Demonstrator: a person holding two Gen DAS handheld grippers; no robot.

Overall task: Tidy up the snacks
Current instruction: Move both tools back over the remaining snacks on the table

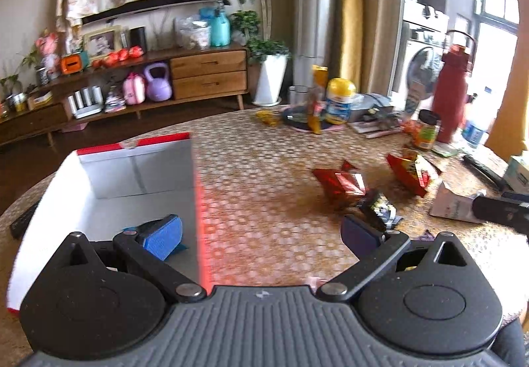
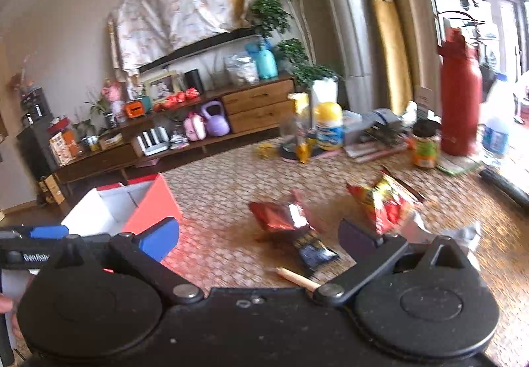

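A white box with red outer walls (image 1: pixel 109 175) stands open at the table's left; it also shows in the right wrist view (image 2: pixel 148 208). Snack packets lie on the woven table: a shiny red one (image 1: pixel 342 185) (image 2: pixel 281 215), a red and yellow one (image 1: pixel 411 172) (image 2: pixel 383 201) and a small dark one (image 1: pixel 380 210) (image 2: pixel 314 249). My left gripper (image 1: pixel 261 236) is open and empty, its left finger over the box. My right gripper (image 2: pixel 259 238) is open and empty, just short of the packets.
At the table's back stand a red thermos (image 2: pixel 459 92), a yellow-lidded tub (image 2: pixel 327 126), a jar (image 2: pixel 425 144) and papers. A white carton (image 1: pixel 454 201) lies at the right. A wooden stick (image 2: pixel 297 277) lies by my right gripper. A sideboard (image 1: pixel 208 73) lines the far wall.
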